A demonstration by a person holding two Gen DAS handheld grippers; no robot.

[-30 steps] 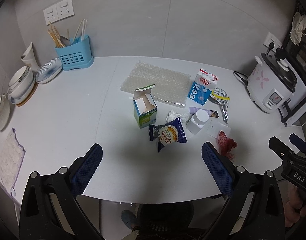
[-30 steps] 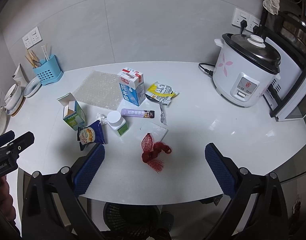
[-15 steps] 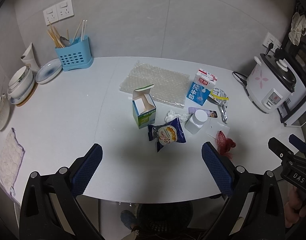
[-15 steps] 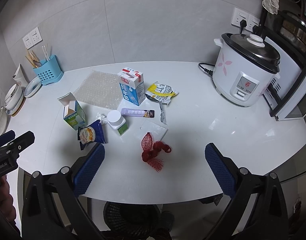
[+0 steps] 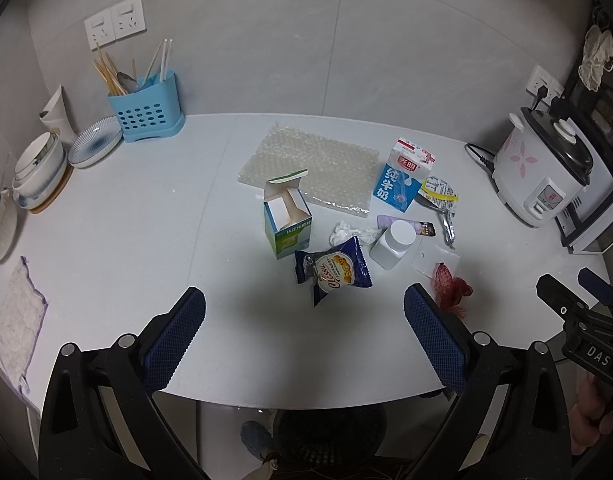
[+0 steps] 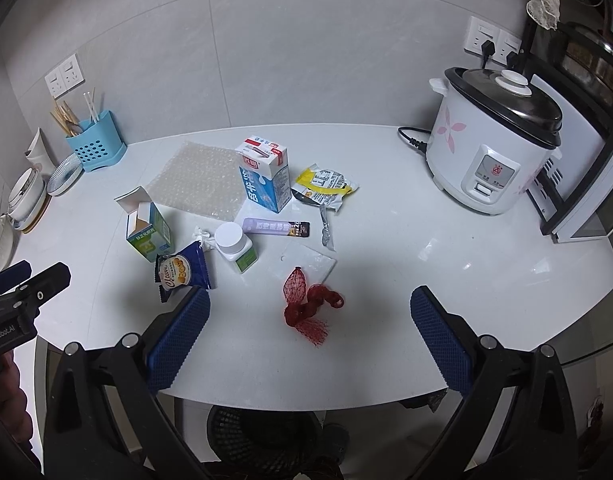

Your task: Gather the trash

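Trash lies on the desk (image 5: 106, 240) ahead of our fingers: snack bag (image 5: 332, 273) between the left gripper (image 5: 305, 334) fingers, red net (image 6: 306, 306) between the right gripper (image 6: 310, 334) fingers. Both spread wide, empty.

Both wrist views high, near edge, facing wall; share table (image 5: 106, 240) litter.

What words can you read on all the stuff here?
"Classic" on the blue snack wrapper.
"纯牛奶" on the milk carton; its red logo is too blurred.
"DAS" on the right gripper body.
"GenRobot.AI" on the left gripper body.
"20" on the purple sachet; the rest is blurred.
Green box, white bottle, yellow packet, rice cooker labels: too small to read.
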